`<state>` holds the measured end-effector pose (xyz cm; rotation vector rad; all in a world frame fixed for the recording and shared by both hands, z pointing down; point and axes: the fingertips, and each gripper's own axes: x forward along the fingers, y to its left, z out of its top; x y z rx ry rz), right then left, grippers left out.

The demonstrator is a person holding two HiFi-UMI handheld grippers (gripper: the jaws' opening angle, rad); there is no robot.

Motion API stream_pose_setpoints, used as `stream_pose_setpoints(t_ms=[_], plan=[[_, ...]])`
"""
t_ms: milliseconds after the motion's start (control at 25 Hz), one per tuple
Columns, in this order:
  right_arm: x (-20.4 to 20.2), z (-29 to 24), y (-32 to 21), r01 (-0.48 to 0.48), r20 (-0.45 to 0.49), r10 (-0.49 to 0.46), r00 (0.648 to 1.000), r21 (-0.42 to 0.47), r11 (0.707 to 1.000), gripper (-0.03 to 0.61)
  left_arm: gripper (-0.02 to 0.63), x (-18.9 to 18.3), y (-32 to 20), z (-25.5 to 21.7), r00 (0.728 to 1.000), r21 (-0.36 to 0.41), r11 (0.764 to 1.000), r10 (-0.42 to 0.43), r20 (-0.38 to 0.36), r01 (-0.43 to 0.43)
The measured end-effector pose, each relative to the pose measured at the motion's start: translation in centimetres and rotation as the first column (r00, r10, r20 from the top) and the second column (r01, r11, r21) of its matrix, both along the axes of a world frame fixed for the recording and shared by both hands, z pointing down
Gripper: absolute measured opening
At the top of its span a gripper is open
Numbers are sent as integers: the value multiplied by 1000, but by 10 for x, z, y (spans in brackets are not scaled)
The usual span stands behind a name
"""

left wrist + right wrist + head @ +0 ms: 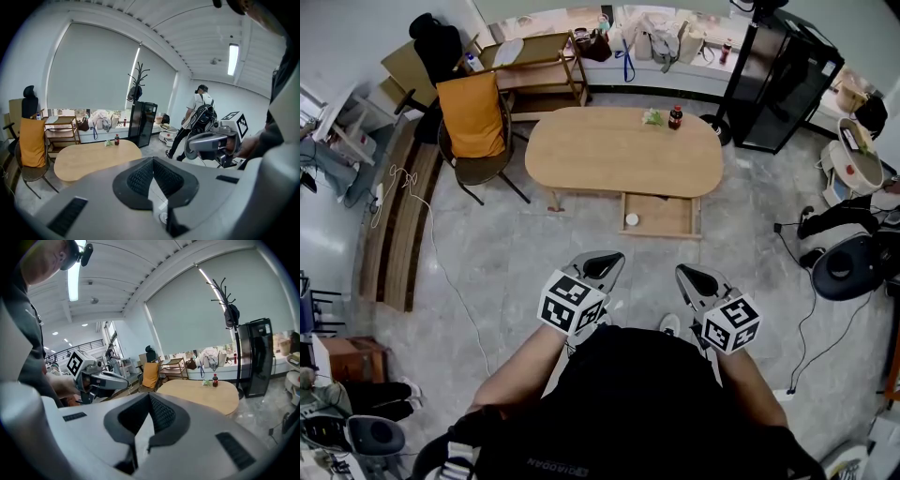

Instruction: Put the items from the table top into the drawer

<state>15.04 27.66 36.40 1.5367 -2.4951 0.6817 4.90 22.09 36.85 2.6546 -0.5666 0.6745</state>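
A light wooden oval table (619, 155) stands a few steps ahead of me. On its far edge are a small dark cola bottle (675, 117) and a green crumpled item (652, 117). The table's drawer (661, 217) is pulled open toward me, with a small white round thing (632, 219) in its left part. My left gripper (602, 265) and right gripper (694, 277) are held close to my body, well short of the table, both shut with nothing in them. The left gripper view shows the table (89, 159) and bottle (116, 139) far beyond the closed jaws.
A chair draped in orange cloth (473, 117) stands left of the table, with a wooden shelf cart (534, 66) behind it. A black cabinet (783, 80) is at the back right. A person (199, 117) walks at the right. Cables and a round black device (848, 267) lie on the floor.
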Motion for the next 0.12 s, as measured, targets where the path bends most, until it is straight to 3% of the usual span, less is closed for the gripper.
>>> stream_pose_setpoints(t_ms=[120], plan=[[0, -2, -2, 1, -4, -1, 1000, 1, 1000, 3, 5, 0, -2, -2, 1000, 1, 1000, -1, -1, 1]])
